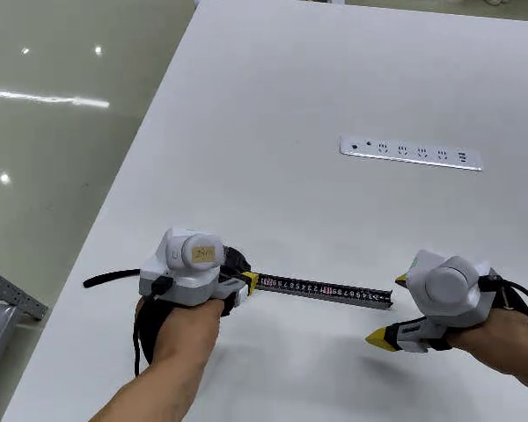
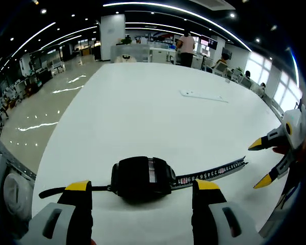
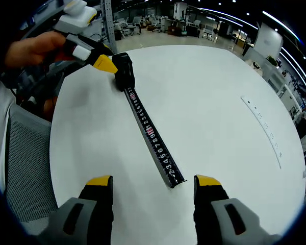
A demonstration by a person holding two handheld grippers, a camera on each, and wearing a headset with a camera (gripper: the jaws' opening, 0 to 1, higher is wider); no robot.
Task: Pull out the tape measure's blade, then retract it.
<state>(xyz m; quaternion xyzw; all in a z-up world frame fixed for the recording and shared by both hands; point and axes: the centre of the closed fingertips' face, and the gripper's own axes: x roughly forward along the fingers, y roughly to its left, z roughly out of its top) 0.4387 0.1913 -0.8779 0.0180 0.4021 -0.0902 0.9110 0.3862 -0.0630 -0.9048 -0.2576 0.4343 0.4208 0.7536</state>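
Tape measure (image 2: 143, 177), black rounded case, numbered blade (image 3: 152, 139) flat on smooth white table (image 1: 273, 88); left gripper (image 2: 143, 186) and right gripper (image 3: 154, 179) spread

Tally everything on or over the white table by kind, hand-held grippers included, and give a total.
Black tape measure with its blade drawn out: 1
Flat white power strip: 1
Grey hand-held grippers with yellow tips: 2, the left hand-held gripper and the right hand-held gripper
Total: 4

Open tabletop (image 1: 290, 88) ahead, power strip (image 1: 411, 153) far right, blade (image 1: 321, 290) lying crosswise
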